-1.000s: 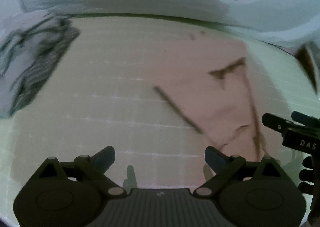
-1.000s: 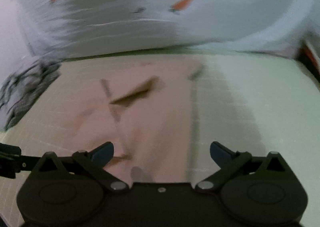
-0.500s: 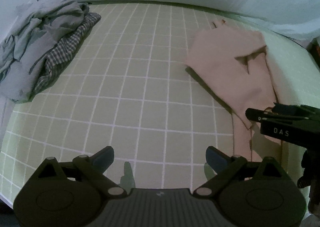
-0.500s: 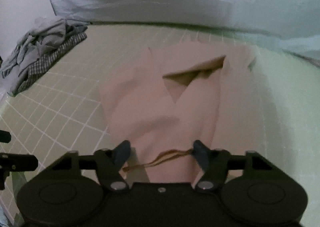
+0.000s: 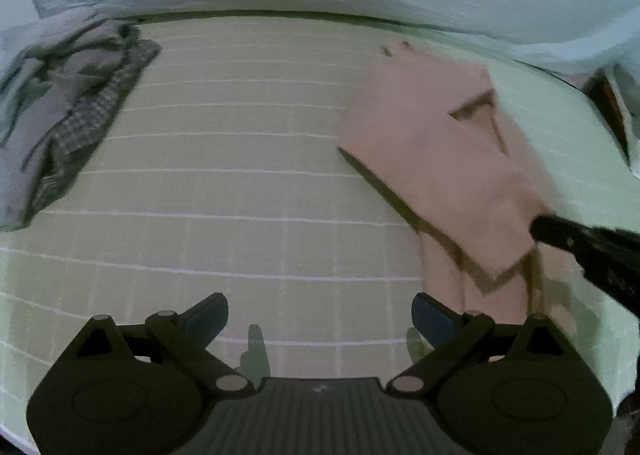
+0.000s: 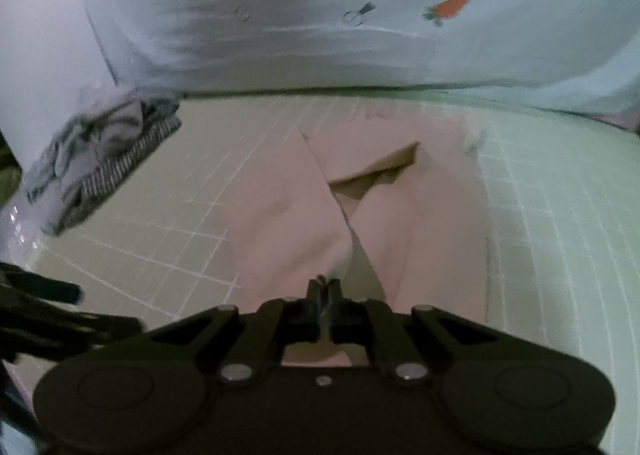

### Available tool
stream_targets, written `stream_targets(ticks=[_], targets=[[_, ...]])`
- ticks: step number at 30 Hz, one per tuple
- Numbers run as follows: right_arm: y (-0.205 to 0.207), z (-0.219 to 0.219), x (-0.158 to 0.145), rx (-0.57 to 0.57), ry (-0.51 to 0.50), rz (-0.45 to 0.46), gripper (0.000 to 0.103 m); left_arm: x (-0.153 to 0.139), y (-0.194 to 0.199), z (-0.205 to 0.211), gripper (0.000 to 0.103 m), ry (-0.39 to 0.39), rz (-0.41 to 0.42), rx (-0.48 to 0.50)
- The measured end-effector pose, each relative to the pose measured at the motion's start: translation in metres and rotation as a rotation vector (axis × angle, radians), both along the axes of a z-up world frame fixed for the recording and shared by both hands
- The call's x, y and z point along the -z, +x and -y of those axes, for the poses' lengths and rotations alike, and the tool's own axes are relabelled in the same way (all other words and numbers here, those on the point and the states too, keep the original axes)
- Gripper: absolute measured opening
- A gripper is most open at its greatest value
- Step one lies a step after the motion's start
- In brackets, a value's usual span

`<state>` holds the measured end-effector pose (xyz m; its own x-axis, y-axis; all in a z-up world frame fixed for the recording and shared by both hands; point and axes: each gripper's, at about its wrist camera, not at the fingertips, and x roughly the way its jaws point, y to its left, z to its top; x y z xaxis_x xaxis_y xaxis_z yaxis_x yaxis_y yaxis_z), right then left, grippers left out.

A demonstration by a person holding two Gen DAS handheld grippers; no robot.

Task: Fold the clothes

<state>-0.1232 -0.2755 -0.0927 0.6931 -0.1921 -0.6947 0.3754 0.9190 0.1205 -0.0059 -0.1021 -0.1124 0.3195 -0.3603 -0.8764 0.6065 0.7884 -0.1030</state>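
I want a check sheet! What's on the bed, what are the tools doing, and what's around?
Surface: green grid sheet, mostly bare.
Job's things: pink garment lying partly folded, one edge lifted.
Clutter: grey and checked clothes pile at far left.
Grippers: right tool shut on the pink garment; left tool open, holding nothing, above the sheet.
Cables: nothing seen.
Surroundings: pale carrot-print cloth behind the sheet.
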Motion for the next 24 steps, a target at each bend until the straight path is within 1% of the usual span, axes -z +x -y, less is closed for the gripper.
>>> stream_targets(ticks=[2,6,9,13,16,21,24], targets=[[-0.018,-0.001,-0.005,0.026,0.013,0.007,0.003,0.001,-0.005,0.009,0.098,-0.004,-0.01,0.024],[-0.056,-0.001,-0.005,0.091,0.036,-0.008,0.003,0.007,-0.019,0.023,0.098,-0.008,-0.04,0.071],[-0.08,0.004,0.001,0.13,0.066,-0.033,0.003,0.012,-0.031,0.032,0.098,-0.003,-0.055,0.104],[-0.102,0.002,0.006,0.15,0.105,-0.046,0.003,0.016,-0.047,0.04,0.098,0.004,-0.069,0.139],[-0.112,-0.005,0.012,0.138,0.12,-0.067,0.003,0.019,-0.055,0.045,0.098,0.016,-0.072,0.154],[-0.122,-0.01,0.026,0.139,0.178,-0.092,0.003,0.025,-0.066,0.046,0.098,0.042,-0.077,0.168],[-0.125,-0.011,0.032,0.14,0.188,-0.107,0.003,0.029,-0.072,0.047,0.098,0.06,-0.078,0.175]])
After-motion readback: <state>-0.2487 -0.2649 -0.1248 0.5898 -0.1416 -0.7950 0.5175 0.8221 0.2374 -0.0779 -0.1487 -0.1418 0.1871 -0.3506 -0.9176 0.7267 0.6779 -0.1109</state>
